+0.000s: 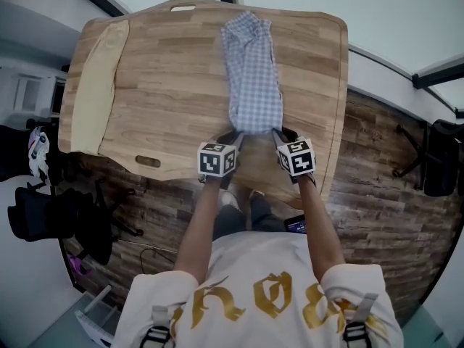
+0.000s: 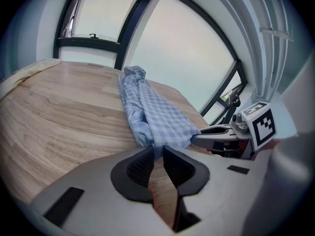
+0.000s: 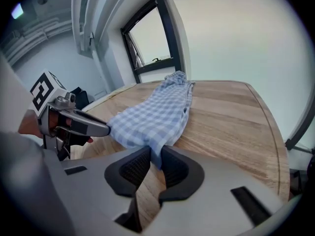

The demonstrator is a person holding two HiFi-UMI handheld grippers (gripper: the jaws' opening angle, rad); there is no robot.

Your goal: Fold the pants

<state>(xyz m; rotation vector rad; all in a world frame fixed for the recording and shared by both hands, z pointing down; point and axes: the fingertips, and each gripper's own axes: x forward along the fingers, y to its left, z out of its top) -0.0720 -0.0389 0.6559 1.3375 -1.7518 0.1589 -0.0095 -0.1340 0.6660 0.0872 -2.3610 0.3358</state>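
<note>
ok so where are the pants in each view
Head view: the pants lie top centre, a long strip running from the table's far edge toward its near edge.
Left gripper view: centre, running from the lower middle up and slightly left.
Right gripper view: centre, running from the lower middle up and right.
Shared landmark: the wooden table under them in all three views.

A white short-sleeved T-shirt [image 1: 250,267] with gold lettering, grey shoulder straps [image 1: 158,323], and a grey left gripper [image 1: 237,135] and right gripper [image 1: 280,133], each bearing a black-and-white marker cube [image 1: 217,159].
</note>
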